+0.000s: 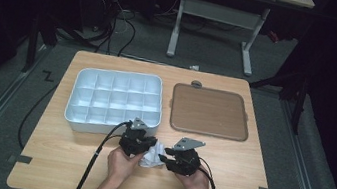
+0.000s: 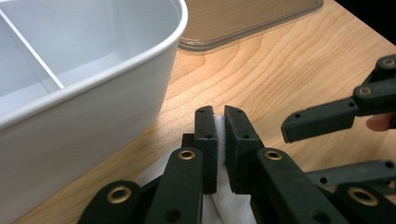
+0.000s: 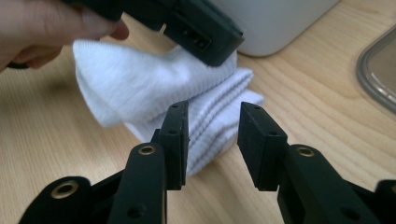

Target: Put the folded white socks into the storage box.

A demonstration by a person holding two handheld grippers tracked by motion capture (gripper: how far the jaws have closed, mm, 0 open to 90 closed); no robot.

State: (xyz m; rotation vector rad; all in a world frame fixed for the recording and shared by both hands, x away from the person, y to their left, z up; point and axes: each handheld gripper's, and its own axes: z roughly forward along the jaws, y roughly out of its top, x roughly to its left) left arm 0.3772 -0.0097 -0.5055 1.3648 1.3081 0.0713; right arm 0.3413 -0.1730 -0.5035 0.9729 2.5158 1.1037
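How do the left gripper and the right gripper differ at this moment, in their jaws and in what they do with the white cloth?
The left gripper has its jaws shut on the white cloth; the right gripper has its jaws apart. The left gripper pinches the cloth between its pads; the right gripper has a gap between its pads and grips nothing, the cloth lying just beyond. Both are black, hand-held, and low over the wooden table.

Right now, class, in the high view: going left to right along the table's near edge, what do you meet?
Left gripper, shut on the white cloth → white cloth → right gripper, its jaws apart at the cloth.
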